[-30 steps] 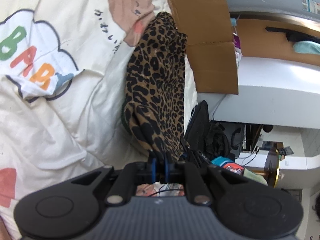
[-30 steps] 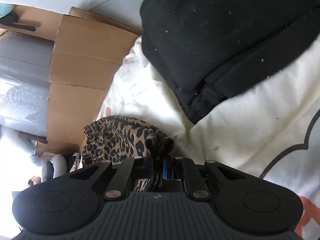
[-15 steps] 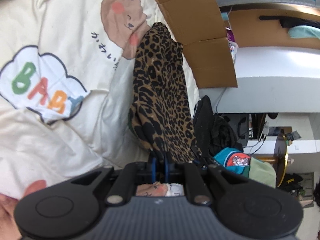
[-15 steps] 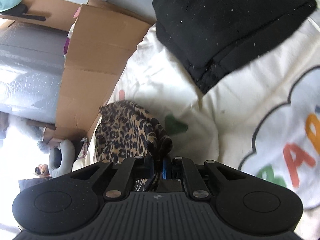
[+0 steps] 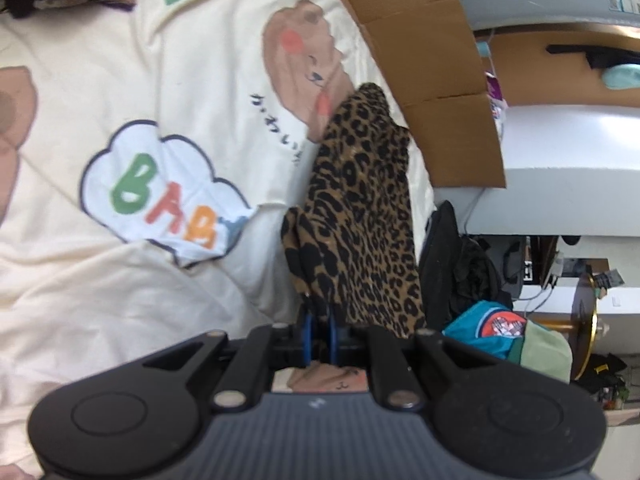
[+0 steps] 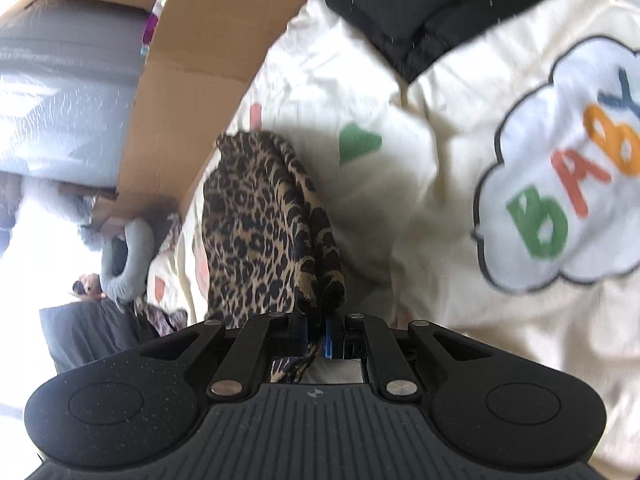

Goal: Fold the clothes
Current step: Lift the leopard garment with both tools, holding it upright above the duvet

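1. Left wrist view: the left gripper (image 5: 319,330) is pinching one end of the leopard-print garment (image 5: 360,216), its blue fingers (image 5: 307,338) closed together on a bunched edge of the cloth. The garment is stretching straight ahead of the fingers in a long narrow strip, its far end lying on the cream bedspread (image 5: 120,280) beside the cardboard box (image 5: 432,80). To the left of the fingers the bedspread's "BABY" cloud print (image 5: 160,196) is showing; to the right, beyond the bed's edge, a black bag (image 5: 444,256) and a teal bag (image 5: 484,328) are sitting lower down

2. Right wrist view: the right gripper (image 6: 317,334) is likewise clamping the leopard-print garment (image 6: 256,224), its blue fingers (image 6: 329,338) shut on a fold of cloth, with a bit of fabric hanging behind them. The garment is running ahead and slightly left of the fingers toward the cardboard box (image 6: 188,92). A black folded garment (image 6: 420,8) is lying far ahead and to the right on the bedspread (image 6: 420,184)

3. Step in hand, as I judge it: both grippers are holding the garment by an edge and carrying it over the bed, so this looks like the spreading-out stage before any fold is made

4. The next move is calling for drawing the two gripped points apart so the cloth opens flat, then lowering it onto a clear stretch of bedspread without letting the far end bunch against the box
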{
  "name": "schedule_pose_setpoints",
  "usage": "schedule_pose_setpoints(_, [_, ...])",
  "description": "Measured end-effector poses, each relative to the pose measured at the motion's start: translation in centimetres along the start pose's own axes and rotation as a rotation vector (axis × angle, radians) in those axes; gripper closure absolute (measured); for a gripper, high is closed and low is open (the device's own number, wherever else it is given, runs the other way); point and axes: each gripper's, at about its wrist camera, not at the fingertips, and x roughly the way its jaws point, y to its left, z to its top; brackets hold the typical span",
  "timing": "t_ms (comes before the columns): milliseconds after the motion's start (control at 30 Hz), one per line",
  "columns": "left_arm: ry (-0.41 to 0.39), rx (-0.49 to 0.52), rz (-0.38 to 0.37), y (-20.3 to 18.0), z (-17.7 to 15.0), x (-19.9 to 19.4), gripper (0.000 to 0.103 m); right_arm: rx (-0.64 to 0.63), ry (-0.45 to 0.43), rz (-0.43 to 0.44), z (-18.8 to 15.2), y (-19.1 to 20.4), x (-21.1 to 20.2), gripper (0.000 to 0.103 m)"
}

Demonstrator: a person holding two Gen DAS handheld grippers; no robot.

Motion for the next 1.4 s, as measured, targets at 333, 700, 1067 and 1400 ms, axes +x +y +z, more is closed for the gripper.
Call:
schedule_pose_setpoints(333, [0.039,-0.01,0.074,3.5,-0.2,2.1,0.094,-0.079,0.023,-0.048,-1.5,-1.5,1.4,0.097])
schedule_pose_setpoints(700, [0.061,-0.004,0.13,4.8,-0.7,4.1,0.094,-0.216,0.029,-0.08,-0.7,-2.2,2.1,0.082])
schedule_pose_setpoints(1067, [0.064,0.005,0.15,5.0,-0.7,4.7,0.094,-0.39,0.17,-0.076,1.8,-1.0,3.8,0.07])
schedule_pose_setpoints(1400, [0.074,0.005,0.147,4.5,-0.7,4.9,0.094,-0.425,0.239,-0.104,3.6,-0.4,4.7,0.099])
